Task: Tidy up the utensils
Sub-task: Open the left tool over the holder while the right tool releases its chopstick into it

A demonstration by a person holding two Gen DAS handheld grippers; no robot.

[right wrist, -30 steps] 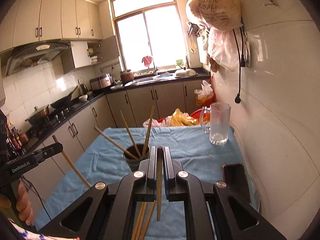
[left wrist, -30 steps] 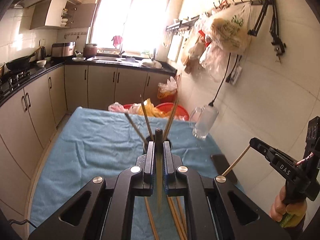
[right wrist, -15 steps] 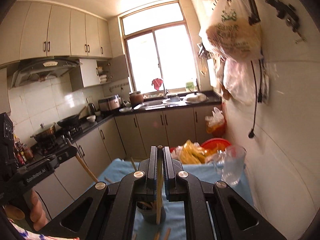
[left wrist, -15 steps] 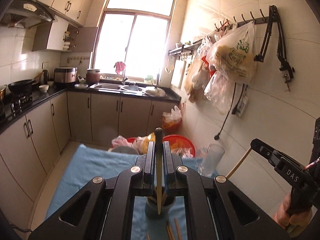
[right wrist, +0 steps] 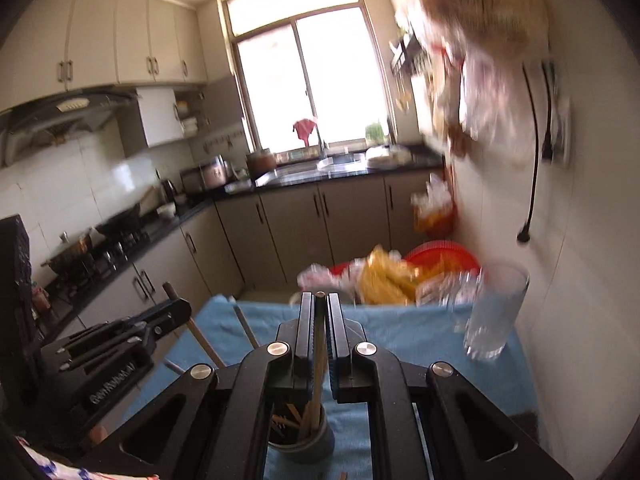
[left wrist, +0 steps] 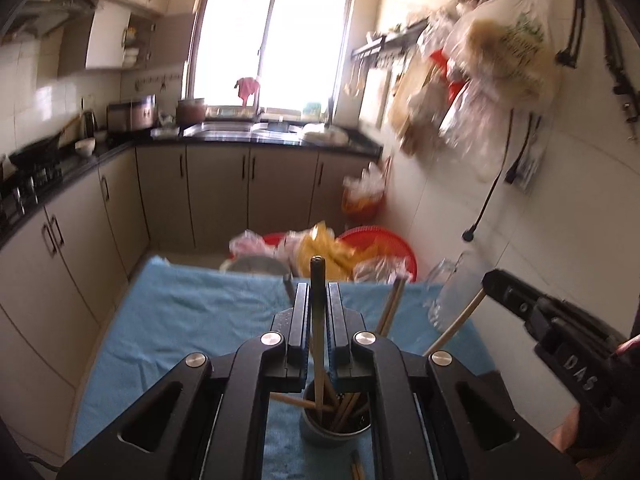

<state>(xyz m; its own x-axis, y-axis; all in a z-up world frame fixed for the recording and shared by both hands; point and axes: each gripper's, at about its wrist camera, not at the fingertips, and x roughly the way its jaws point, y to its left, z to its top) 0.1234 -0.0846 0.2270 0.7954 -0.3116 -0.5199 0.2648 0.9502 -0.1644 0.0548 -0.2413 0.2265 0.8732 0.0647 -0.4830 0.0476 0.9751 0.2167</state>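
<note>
left tool (left wrist: 318,312) clamped on a chopstick (left wrist: 317,344) whose lower end dips into the cup (left wrist: 335,416) on the blue-clothed counter (left wrist: 192,312); right tool (right wrist: 319,320) clamps another chopstick (right wrist: 318,356) above the cup, glass (right wrist: 494,312) right of it.

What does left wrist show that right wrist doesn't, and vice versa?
Left wrist only: the right claw from outside, shut on a chopstick, and loose chopsticks on the blue cloth.
Right wrist only: the left claw from outside, holding its chopstick, and a dark slab on the cloth.
Both: own claw shut on a chopstick over the holder cup, plus the glass mug.
</note>
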